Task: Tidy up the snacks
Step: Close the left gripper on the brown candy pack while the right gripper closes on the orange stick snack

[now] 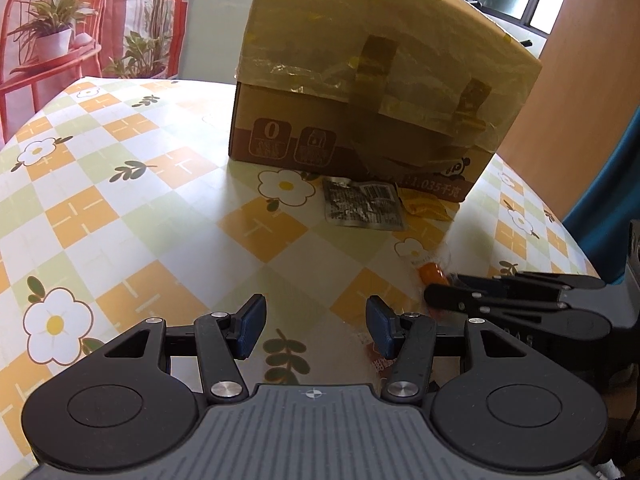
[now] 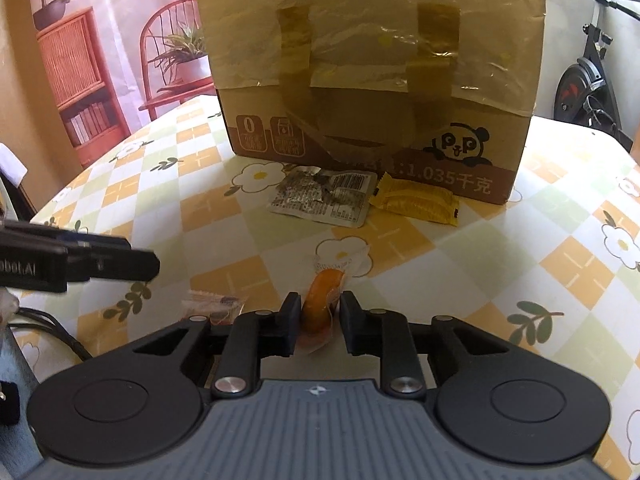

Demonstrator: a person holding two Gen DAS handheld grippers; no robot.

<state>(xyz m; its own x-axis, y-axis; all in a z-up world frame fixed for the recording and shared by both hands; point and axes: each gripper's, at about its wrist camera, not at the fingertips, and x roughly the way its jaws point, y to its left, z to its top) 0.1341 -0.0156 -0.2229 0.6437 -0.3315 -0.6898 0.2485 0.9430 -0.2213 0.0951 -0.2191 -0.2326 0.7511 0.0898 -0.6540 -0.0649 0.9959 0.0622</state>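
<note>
A taped cardboard box (image 1: 376,80) (image 2: 372,72) stands at the back of the flower-pattern table. In front of it lie a silver snack packet (image 1: 362,204) (image 2: 324,196) and a yellow snack packet (image 1: 426,206) (image 2: 416,202). My right gripper (image 2: 319,322) has its jaws around an orange sausage snack in clear wrap (image 2: 322,300); the pads look close on it but a small gap shows on the right. It also shows in the left wrist view (image 1: 432,272), by the right gripper's fingers (image 1: 460,298). My left gripper (image 1: 316,320) is open and empty above the table. A small clear packet (image 2: 214,304) lies to the left.
The table (image 1: 120,184) has a checked orange, green and white cloth. A red chair (image 1: 44,32) with potted plants stands behind on the left. An exercise bike (image 2: 588,76) stands behind on the right. The left gripper's fingers (image 2: 120,264) reach in from the left.
</note>
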